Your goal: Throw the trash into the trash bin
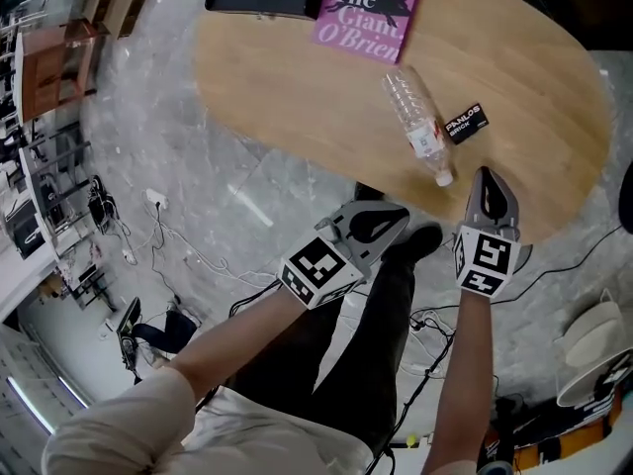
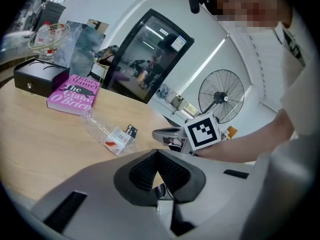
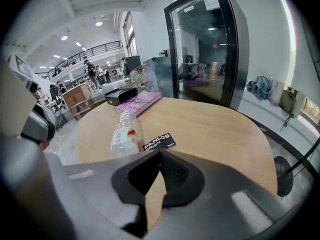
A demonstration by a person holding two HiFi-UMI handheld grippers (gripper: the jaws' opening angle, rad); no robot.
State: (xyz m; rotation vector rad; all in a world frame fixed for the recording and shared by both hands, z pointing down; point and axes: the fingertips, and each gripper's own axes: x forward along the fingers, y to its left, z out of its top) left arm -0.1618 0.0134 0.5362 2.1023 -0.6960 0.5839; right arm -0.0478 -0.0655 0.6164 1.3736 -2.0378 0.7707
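You are reaching for the plastic bottle (image 1: 417, 122) with left gripper (image 1: 396, 213) and right gripper (image 1: 482, 176) both closed and empty, so opening the right jaws is probably coming next.

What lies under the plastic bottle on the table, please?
Only wooden table shows through the clear bottle; the black packet lies beside it. Its label hides a small patch.
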